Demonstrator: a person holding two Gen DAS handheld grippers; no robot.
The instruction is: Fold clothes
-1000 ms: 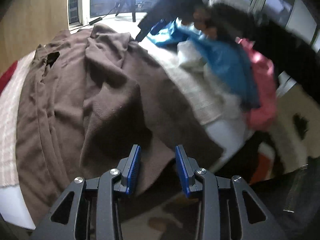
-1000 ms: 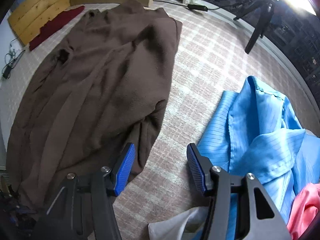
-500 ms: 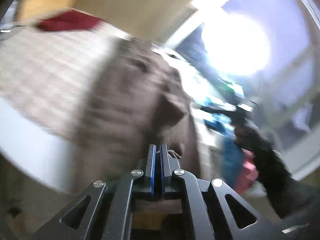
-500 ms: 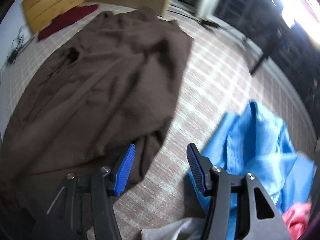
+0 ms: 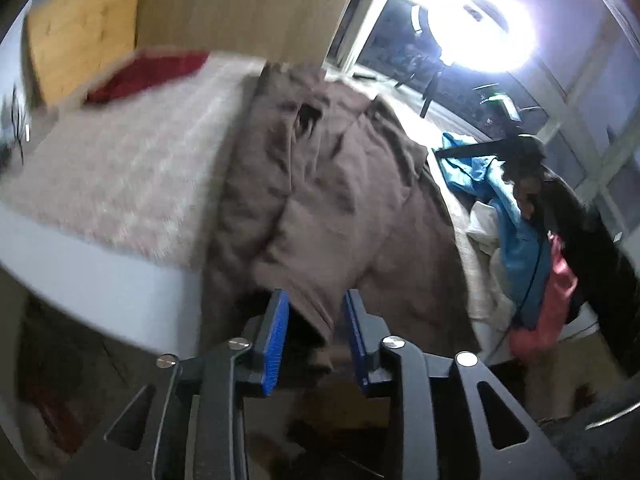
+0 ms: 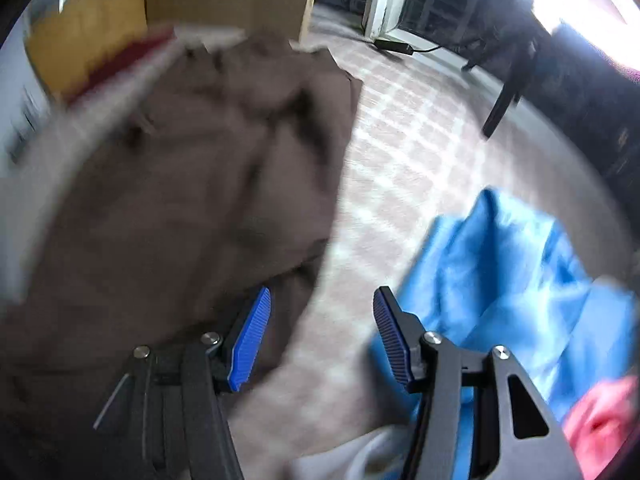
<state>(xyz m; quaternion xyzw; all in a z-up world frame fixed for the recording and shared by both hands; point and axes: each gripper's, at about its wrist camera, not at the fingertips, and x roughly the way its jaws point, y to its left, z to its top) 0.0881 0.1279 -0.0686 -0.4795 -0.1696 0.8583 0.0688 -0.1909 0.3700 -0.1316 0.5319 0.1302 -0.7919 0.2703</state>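
Brown garment, one, is spread over the checked bedcover; its hem hangs between the left gripper jaws, which have just been opening, pads apart. The right gripper is held agape, empty, above the cover. One blue shirt, one pink item and one red cloth are noted; no legible writing.

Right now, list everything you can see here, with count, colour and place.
brown garment: one, brown, spread across the bed, its near hem hanging between the left jaws
bedcover: one, pale checked, under the clothes
blue garment: one, bright blue, right of the brown one
pink garment: one, pink, beside the blue one at the bed edge
white cloth: one, white, by the blue garment
red cloth: one, dark red, far corner
headboard: one, yellow wood, far left
left gripper: black, blue pads, jaws just opened
right gripper: black, blue pads, open, empty
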